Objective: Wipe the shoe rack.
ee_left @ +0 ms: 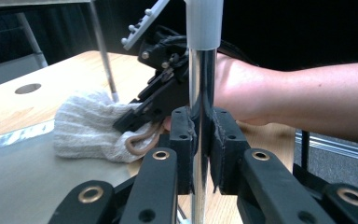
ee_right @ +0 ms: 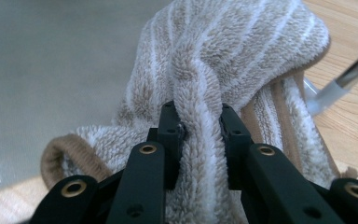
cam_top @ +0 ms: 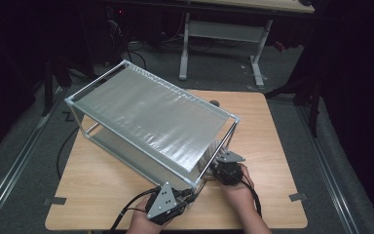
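A metal-framed rack (cam_top: 151, 112) with grey fabric shelves stands slanted across the wooden table (cam_top: 268, 146). My left gripper (cam_top: 191, 191) is shut on the rack's near corner pole (ee_left: 201, 79), and its pads (ee_left: 182, 135) press the shiny upright from both sides. A beige and white striped towel (ee_right: 223, 51) lies at the end of the lower shelf (ee_left: 23, 177). My right gripper (ee_right: 200, 126) is shut on a bunched fold of that towel. In the left gripper view the right gripper (ee_left: 133, 120) reaches in from the right onto the towel (ee_left: 84, 126).
A round hole (ee_left: 28, 88) is cut in the tabletop beyond the rack. A cable (cam_top: 63, 151) hangs off the table's left edge. A white desk frame (cam_top: 224, 34) stands on the floor behind the table. Bare wood lies to the right of the rack.
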`<state>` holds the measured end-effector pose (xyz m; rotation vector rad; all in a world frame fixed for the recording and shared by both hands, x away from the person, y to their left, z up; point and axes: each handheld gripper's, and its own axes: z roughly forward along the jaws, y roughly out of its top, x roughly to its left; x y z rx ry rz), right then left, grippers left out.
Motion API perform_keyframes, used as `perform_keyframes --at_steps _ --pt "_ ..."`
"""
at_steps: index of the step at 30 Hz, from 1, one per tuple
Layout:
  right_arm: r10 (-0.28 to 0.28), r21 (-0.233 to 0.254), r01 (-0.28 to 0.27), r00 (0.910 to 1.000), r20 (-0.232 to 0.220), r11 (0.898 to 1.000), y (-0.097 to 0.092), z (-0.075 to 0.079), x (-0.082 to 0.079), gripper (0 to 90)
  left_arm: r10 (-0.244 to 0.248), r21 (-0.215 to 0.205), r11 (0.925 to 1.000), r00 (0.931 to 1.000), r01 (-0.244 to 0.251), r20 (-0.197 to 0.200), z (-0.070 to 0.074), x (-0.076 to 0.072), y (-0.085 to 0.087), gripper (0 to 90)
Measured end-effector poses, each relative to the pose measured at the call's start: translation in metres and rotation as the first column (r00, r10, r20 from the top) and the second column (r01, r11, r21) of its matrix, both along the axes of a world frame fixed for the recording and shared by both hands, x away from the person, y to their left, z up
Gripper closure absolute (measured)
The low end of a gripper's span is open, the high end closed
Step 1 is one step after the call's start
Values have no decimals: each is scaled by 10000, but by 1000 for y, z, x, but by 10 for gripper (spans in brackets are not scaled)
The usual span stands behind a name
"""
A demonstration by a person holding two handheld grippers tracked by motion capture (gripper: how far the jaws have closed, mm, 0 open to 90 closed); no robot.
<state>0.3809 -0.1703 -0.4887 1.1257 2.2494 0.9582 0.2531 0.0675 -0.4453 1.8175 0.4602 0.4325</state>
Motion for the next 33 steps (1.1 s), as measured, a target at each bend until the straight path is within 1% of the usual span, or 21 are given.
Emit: perform_keyframes --at_steps 5,8,11,16,19,22,24,25,27,28,29,30,33 --pt "61 116 -61 10000 35 9999 -3 -1 -8 751 294 -68 9995 9996 -293 52 -1 -2 12 805" --pt "98 140 -100 9999 96 9999 -4 -1 -13 751 463 -26 9989 9989 -463 87 -1 -2 20 804" --pt "86 165 -88 9999 108 9998 -6 -1 -17 750 619 63 9981 9978 -621 220 -1 -1 25 801" --pt "-22 163 19 9998 195 9999 -9 -2 -24 749 1055 -83 9944 9942 -1054 214 -3 4 34 799" --pt "-65 176 62 9998 177 9998 -11 -2 -27 749 1252 -91 9921 9918 -1251 245 -3 5 38 799" --pt "-51 200 46 9997 253 9998 -13 -2 -30 749 1299 -283 9912 9911 -1291 288 -6 5 41 800" --pt "-158 304 149 9995 286 9994 -12 -3 -31 747 1370 -376 9900 9899 -1356 375 -8 3 42 800" --pt "-226 421 213 9993 306 9989 -12 -3 -32 745 1403 -509 9891 9895 -1384 358 -9 3 42 800" --pt "-286 711 253 9985 458 9971 -12 -1 -36 744 1433 -740 9873 9892 -1406 325 -11 2 44 802" --pt "-200 747 153 9978 625 9971 -12 2 -39 744 1428 -813 9868 9893 -1399 309 -12 2 45 802" --pt "-69 766 2 9963 861 9971 -12 6 -43 745 1409 -784 9873 9895 -1381 314 -12 2 46 802" --pt "-36 906 -56 9949 1007 9959 -12 10 -48 744 1395 -767 9876 9897 -1367 322 -11 2 47 801" --pt "301 1278 -470 9910 1308 9907 -12 20 -66 744 1415 -842 9868 9893 -1381 351 -12 2 47 799"
